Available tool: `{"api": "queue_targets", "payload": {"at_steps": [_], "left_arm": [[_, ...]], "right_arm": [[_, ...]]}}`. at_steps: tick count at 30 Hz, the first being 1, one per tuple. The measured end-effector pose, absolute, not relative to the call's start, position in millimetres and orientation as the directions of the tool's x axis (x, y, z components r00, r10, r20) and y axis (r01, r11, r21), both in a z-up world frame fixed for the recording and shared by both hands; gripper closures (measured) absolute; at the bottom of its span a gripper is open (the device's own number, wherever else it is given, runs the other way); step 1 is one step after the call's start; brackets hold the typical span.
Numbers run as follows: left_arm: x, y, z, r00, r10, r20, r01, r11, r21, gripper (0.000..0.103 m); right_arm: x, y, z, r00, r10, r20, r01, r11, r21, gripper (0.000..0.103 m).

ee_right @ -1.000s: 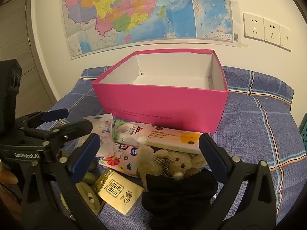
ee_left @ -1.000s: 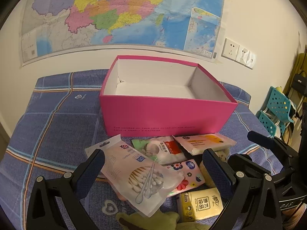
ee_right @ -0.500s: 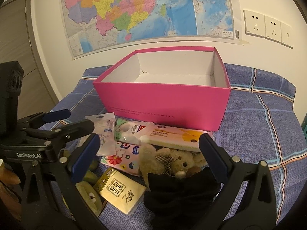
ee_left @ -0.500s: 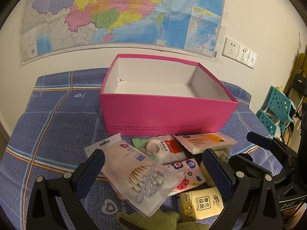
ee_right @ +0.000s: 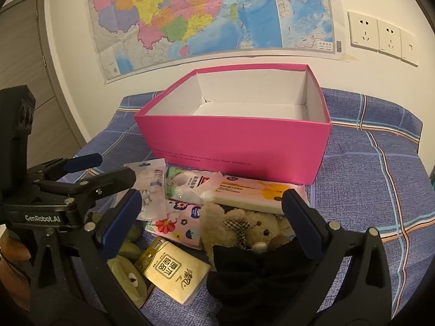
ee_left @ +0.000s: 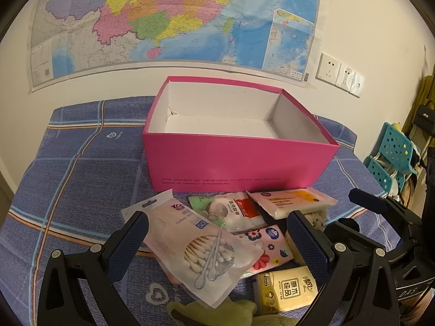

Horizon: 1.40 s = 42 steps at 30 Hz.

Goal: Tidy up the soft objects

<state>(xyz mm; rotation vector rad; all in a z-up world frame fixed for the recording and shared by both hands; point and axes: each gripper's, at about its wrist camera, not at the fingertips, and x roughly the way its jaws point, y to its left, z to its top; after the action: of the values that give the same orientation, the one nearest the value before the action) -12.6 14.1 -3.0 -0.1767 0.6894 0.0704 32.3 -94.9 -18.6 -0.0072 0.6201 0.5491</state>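
An open, empty pink box (ee_left: pixel 239 163) (ee_right: pixel 236 141) stands on the blue plaid cloth. In front of it lies a pile: a cotton swab bag (ee_left: pixel 201 247), a cotton pad pack (ee_left: pixel 233 212), a wet wipes pack (ee_left: pixel 293 202) (ee_right: pixel 250 193), a floral tissue pack (ee_right: pixel 176 224), a yellow tissue pack (ee_left: pixel 288 290) (ee_right: pixel 174 270), a teddy bear (ee_right: pixel 244 228), a black cloth (ee_right: pixel 258 274) and a green plush (ee_right: pixel 127 271). My left gripper (ee_left: pixel 217 231) is open above the swab bag. My right gripper (ee_right: pixel 212 206) is open above the bear.
The blue plaid cloth (ee_left: pixel 81 168) covers the surface up to the wall with a map (ee_left: pixel 174 16). Wall sockets (ee_right: pixel 380 35) are at the right. Teal plastic racks (ee_left: pixel 391 160) stand off the right edge. A door (ee_right: pixel 24 54) is at the left.
Both grippers have risen and tilted slightly, so the box sits a little lower in each view. Nothing was gripped or moved.
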Motion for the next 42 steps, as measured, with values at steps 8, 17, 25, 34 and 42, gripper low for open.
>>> {"api": "queue_targets", "payload": {"at_steps": [8,17,25,34,42], "left_arm": [[-12,21,-2,0.771,0.005,-0.637,-0.119,0.983,-0.136,0.0],[-9,76,-7,0.754,0.0,-0.657,-0.152,0.973,-0.175,0.0],[12,115,-28,0.709,-0.034,-0.704,-0.16,0.965,-0.208,0.006],[44,136,-59,0.629,-0.185,-0.755,-0.098,0.944,-0.314,0.018],[54,137,-77,0.561,-0.276,-0.78,-0.058,0.927,-0.37,0.054]], "right_arm": [[34,-91,-20,0.653,0.505,-0.564,-0.513,0.843,0.16,0.001],[34,-71,-29,0.529,0.588,-0.612,-0.607,0.766,0.211,0.032],[29,-36,-45,0.334,0.66,-0.673,-0.695,0.655,0.297,0.053],[47,-28,-62,0.227,0.685,-0.692,-0.623,0.649,0.437,0.053],[60,-26,-60,0.233,0.676,-0.699,-0.586,0.671,0.454,0.083]]}}
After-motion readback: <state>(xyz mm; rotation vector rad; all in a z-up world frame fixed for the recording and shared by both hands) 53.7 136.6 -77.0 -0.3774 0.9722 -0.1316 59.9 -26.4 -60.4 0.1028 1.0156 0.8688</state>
